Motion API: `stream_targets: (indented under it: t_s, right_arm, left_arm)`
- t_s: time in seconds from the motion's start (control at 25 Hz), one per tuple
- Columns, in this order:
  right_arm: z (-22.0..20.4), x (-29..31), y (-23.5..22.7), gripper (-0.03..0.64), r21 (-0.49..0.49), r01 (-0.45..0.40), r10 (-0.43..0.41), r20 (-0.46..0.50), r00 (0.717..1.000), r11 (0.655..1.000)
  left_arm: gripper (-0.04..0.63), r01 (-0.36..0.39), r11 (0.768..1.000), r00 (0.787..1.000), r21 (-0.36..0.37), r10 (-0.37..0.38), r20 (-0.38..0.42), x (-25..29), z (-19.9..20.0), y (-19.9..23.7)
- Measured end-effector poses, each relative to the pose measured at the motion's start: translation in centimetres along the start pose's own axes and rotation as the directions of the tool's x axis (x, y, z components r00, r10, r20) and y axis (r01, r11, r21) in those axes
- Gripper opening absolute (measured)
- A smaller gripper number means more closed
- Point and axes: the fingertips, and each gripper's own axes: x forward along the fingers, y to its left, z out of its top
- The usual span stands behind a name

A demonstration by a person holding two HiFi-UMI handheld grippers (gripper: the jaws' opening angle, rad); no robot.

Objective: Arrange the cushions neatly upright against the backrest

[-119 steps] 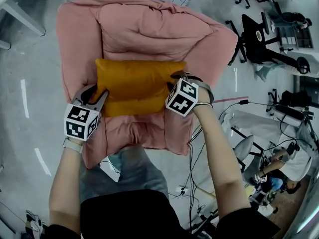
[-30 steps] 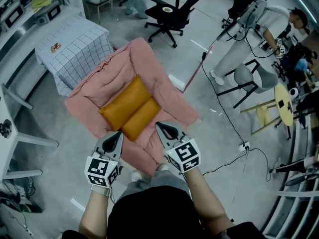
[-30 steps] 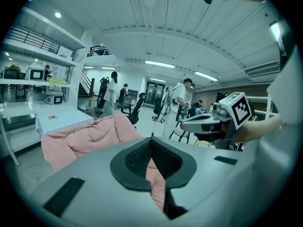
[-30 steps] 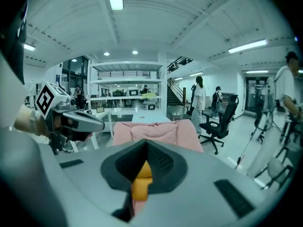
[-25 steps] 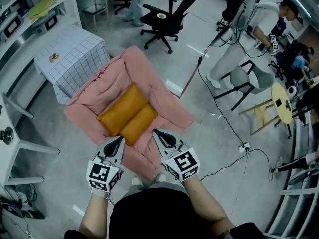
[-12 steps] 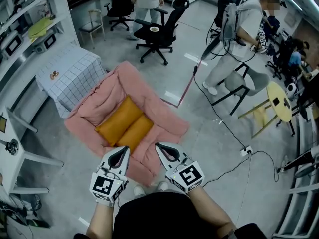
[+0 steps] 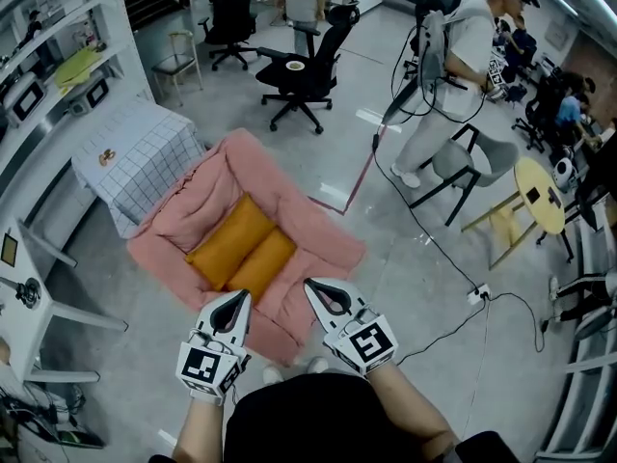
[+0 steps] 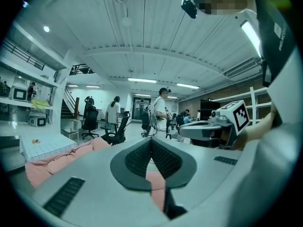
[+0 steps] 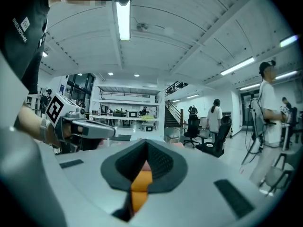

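Note:
Two orange cushions lie side by side on the seat of the pink armchair (image 7: pixel 308 244): one (image 7: pixel 228 240) leans by the backrest, the other (image 7: pixel 263 265) lies in front of it. Both my grippers are held close to my body, short of the chair's front edge. The left gripper (image 7: pixel 238 298) is shut and empty, and so is the right gripper (image 7: pixel 314 286). In the left gripper view the shut left gripper (image 8: pixel 151 144) points over the pink armchair (image 8: pixel 57 161). In the right gripper view a strip of orange cushion (image 9: pixel 140 189) shows below the shut right gripper (image 9: pixel 146 148).
A table with a checked cloth (image 7: pixel 145 154) stands behind the chair. White shelving (image 7: pixel 39 75) runs along the left. A black office chair (image 7: pixel 307 68), a standing person (image 7: pixel 453 66) and a yellow stool (image 7: pixel 540 199) are at the back and right. Cables and a power strip (image 7: pixel 477 295) lie on the floor.
Both grippers have left the ends of the orange cushion and drawn back to my body, shut. The view has backed away, so the chair looks smaller and farther off.

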Motion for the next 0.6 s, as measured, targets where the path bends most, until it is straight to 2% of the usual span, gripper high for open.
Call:
stream_targets:
  t_s: [0.6]
  right_arm:
    - [1.0,0.9,0.2,0.008,-0.028,-0.014,0.014,0.015,1.0,1.0]
  left_arm:
    - [0.012,-0.022,1.0,1.0,0.006,0.022,-0.006,0.0,0.0,0.5]
